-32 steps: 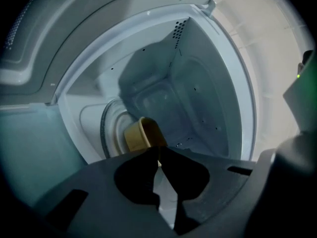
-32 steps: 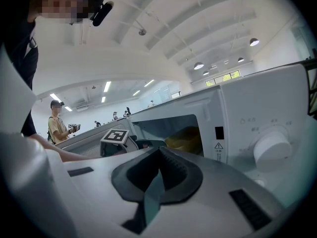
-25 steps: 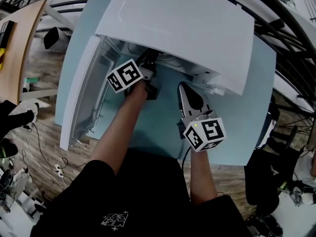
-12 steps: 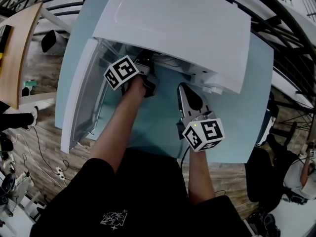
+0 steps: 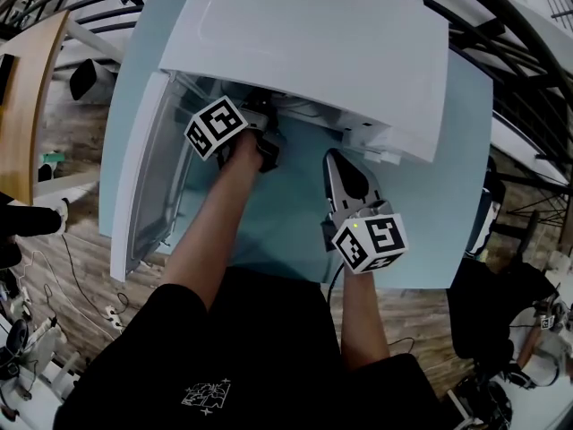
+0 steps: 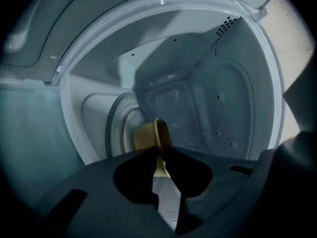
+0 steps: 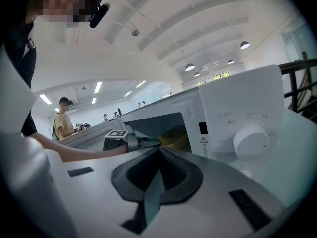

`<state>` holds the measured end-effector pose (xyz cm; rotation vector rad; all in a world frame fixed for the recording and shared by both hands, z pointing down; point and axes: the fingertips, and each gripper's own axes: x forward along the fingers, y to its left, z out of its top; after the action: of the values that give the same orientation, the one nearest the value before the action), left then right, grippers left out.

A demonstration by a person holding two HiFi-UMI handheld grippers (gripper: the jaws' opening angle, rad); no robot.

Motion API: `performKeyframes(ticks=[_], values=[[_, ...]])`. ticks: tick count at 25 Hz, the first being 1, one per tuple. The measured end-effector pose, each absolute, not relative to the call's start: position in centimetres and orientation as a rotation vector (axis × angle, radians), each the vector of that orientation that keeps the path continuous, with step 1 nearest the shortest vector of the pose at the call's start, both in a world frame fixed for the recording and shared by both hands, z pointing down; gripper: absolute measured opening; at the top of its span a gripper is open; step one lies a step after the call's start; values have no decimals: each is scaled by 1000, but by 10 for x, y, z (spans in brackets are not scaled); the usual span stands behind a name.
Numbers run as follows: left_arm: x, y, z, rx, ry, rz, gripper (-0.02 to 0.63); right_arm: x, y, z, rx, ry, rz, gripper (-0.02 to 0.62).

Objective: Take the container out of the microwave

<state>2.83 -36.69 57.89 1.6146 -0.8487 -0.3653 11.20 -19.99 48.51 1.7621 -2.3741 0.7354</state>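
Observation:
The white microwave (image 5: 313,43) stands on a light blue table (image 5: 430,240) with its door (image 5: 143,177) swung open to the left. My left gripper (image 6: 158,151) reaches into the cavity and is shut on the rim of a tan container (image 6: 147,135), which sits by the glass turntable (image 6: 119,128). In the head view only the left gripper's (image 5: 261,115) marker cube and rear body show, and the container is hidden. My right gripper (image 5: 338,161) rests outside, in front of the control panel, shut with nothing in it. The right gripper view shows the container (image 7: 176,138) as a yellow patch inside the opening.
The control knob (image 7: 251,139) sits on the microwave's right panel. A wooden desk (image 5: 27,88) stands at the far left, and dark railings (image 5: 519,70) run behind the table. Cables lie on the floor (image 5: 72,276). People stand in the distance (image 7: 63,120).
My left gripper has pushed slightly deeper into the microwave. The right gripper has stayed where it was.

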Motion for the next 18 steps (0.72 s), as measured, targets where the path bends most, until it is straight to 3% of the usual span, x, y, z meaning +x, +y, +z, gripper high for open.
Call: performKeyframes(ticks=[18], values=[[17,-363,570,1572,-870,-411,28,110,-195,478,1775,-2377,724,5]])
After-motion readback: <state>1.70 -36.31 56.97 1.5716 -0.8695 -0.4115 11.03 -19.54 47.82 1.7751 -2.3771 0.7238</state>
